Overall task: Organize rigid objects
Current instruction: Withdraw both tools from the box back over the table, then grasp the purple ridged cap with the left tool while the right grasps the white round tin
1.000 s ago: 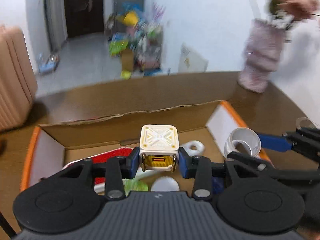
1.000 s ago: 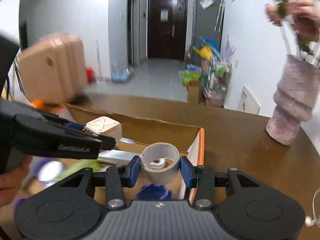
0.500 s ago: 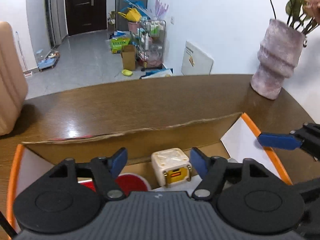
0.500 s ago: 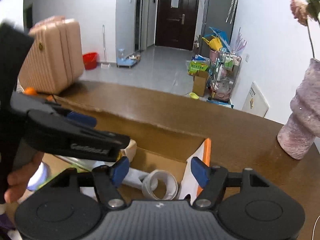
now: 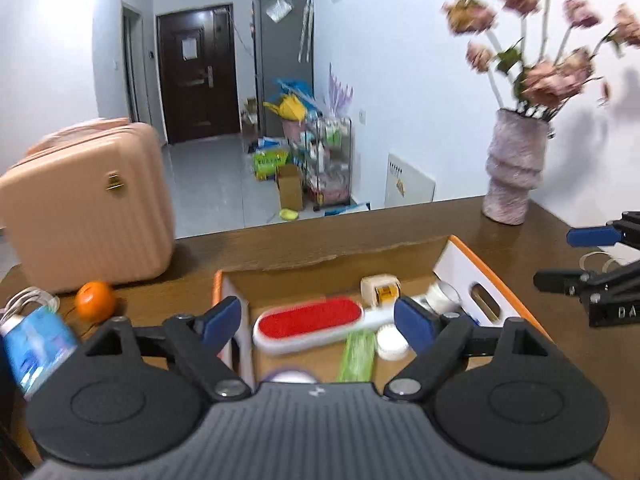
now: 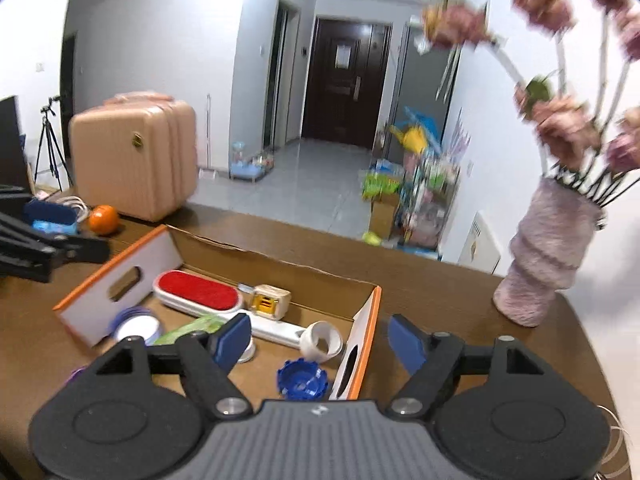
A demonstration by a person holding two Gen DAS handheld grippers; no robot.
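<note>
Both tongs spread wide and empty above the cardboard box (image 6: 280, 270).

On the table (image 6: 440, 300) the box holds a red-topped brush (image 6: 198, 291) (longest item), a cream cube (image 6: 272, 301) just beside it, a white ring (image 6: 323, 340) and a blue cap (image 6: 303, 380); left gripper (image 5: 318, 322) and right gripper (image 6: 320, 338) grasp nothing.

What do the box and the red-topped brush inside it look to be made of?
The box looks like corrugated cardboard: matte brown inside, ragged torn back edge, white outer faces with orange trim. The brush appears to be glossy white plastic with a red, seemingly fuzzy fabric pad; blur leaves the texture uncertain.
</note>
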